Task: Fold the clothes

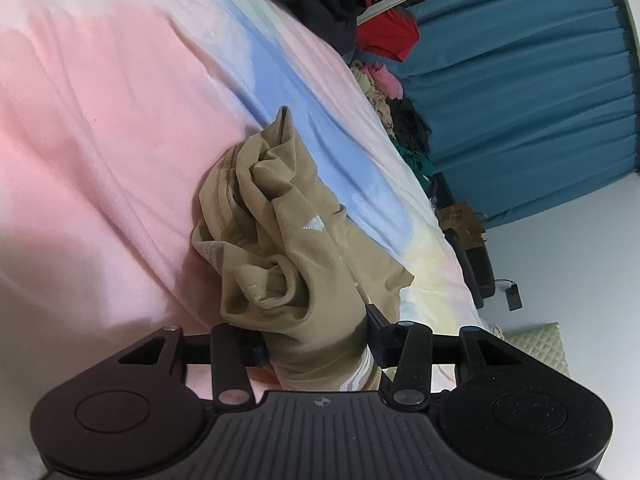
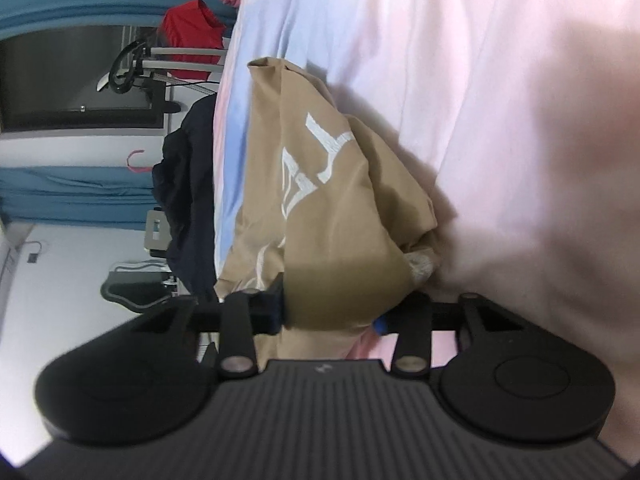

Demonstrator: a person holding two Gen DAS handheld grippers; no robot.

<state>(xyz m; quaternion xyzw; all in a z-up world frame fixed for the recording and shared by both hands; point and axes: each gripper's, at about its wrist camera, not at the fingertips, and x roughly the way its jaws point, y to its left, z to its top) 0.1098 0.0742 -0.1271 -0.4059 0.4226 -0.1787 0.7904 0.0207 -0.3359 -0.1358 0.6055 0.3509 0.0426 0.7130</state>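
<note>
Left gripper: clamped on a bunched fold of the tan garment, cloth filling the space between the fingers and hiding the tips. Right gripper: likewise pinching the tan garment, fabric wadded between the two fingers, a blue pad just visible at the right finger.

Tan garment: crumpled in a heap on the bedsheet, not spread flat. White printed lettering on the upper face in the right wrist view; a small white mark and a stitched seam visible in the left wrist view. Far end of the garment resting on the sheet, near end gathered at both grippers.

Bedsheet: pink over most of the surface, with a blue band and a pale yellow patch near the bed edge. Garment lying across the border of pink and blue.

Surroundings: pile of mixed clothes at the bed edge, beside a teal curtain. Red garment near the curtain's top. Dark garment at the bed edge in the right wrist view. Quilted cushion at the lower right of the left wrist view.
</note>
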